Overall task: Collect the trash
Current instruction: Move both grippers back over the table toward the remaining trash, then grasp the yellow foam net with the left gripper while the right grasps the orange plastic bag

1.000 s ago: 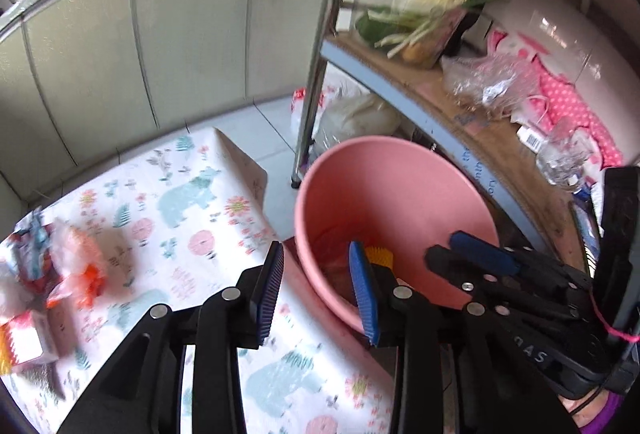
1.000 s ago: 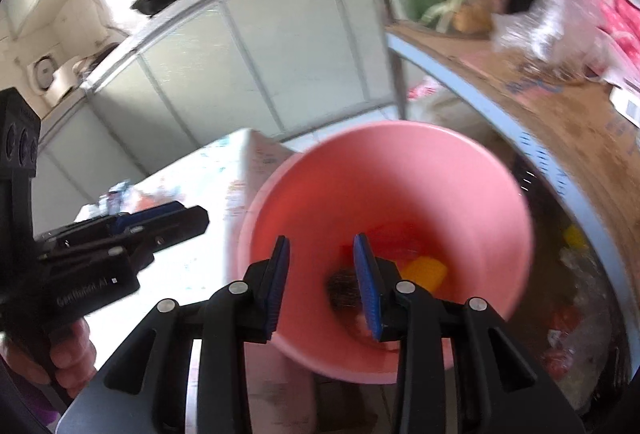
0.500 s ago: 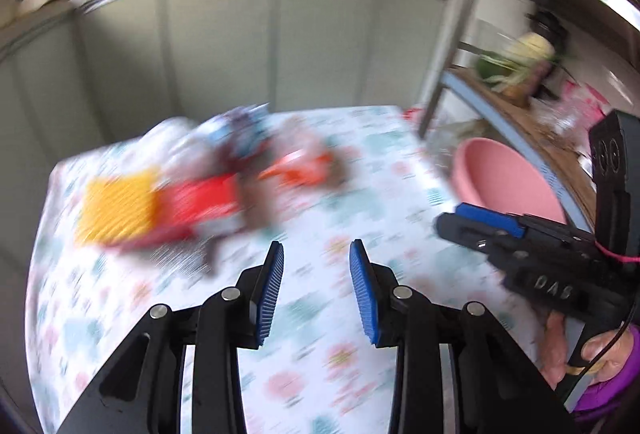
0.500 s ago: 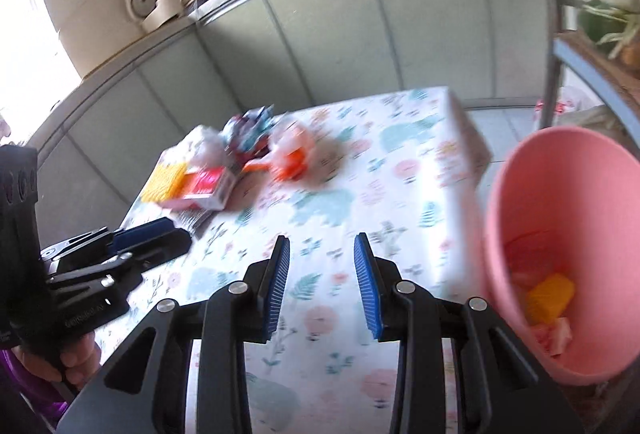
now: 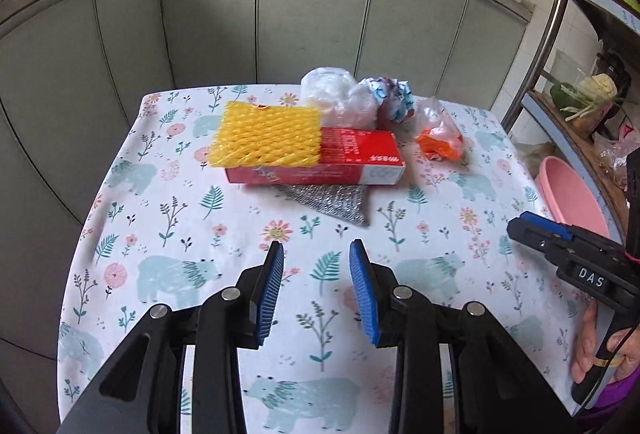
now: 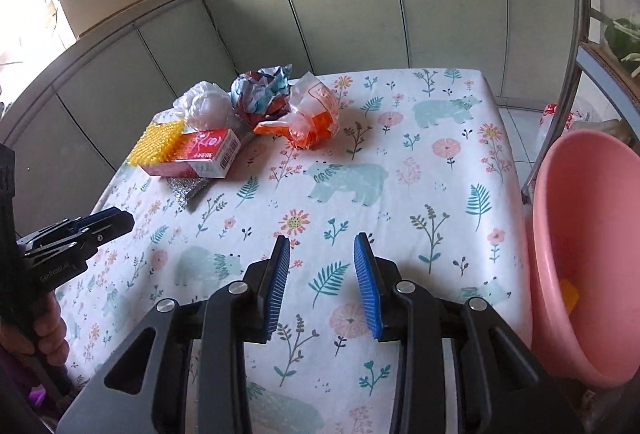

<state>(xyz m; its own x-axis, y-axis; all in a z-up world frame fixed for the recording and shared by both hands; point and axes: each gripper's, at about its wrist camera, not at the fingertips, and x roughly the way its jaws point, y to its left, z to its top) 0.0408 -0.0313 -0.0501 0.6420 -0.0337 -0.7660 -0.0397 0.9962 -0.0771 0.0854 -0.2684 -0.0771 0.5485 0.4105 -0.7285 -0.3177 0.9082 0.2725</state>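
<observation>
Both the left gripper (image 5: 316, 286) and right gripper (image 6: 322, 282) hover with jaws parted, holding nothing. The trash sits clustered at the surface's (image 5: 240, 234) far end: the red carton (image 5: 320, 160) looks light and stiff, best pinched across its narrow sides, while the yellow foam net (image 5: 266, 134) on it is soft and crushable.

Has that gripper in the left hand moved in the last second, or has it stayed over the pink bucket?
Yes. The left gripper has swung away from the pink plastic bucket, which now sits at the view's right edge, and points at the floral tablecloth, jaws open and empty.

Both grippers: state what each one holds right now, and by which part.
Nothing is held. The left gripper and right gripper both stand open and empty above the tablecloth, short of the trash pile.
</observation>
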